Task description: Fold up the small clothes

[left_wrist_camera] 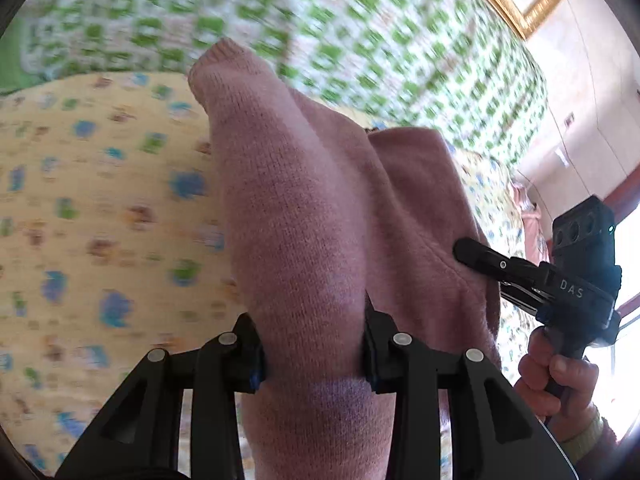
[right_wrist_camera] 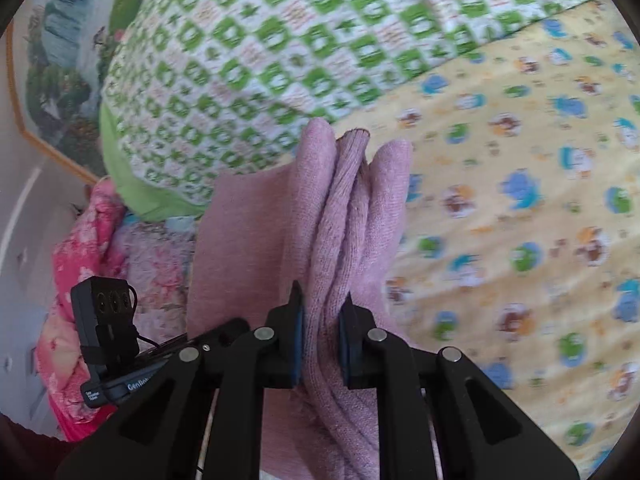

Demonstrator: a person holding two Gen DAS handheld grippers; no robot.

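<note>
Pink knit garment (left_wrist_camera: pixel 304 216), likely soft, light, limp: left gripper (left_wrist_camera: pixel 312 354) and right gripper (right_wrist_camera: pixel 320 344) each pinch bunched folds; flat edges would grip cleaner.

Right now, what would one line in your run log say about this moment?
step: fold, garment gripped | left gripper: shut on pink knit garment | right gripper: shut on pink knit garment | under it: yellow cartoon-print sheet | behind: green checked quilt

Knit garment (left_wrist_camera: pixel 304 216) dusty pink, plain; sheet (left_wrist_camera: pixel 100 208) under it pale yellow with small blue, green and brown cartoon figures; far quilt (right_wrist_camera: pixel 280 52) white with green checker motifs; both claws black with blue pads; bedding at left (right_wrist_camera: pixel 92 264) pink floral.
</note>
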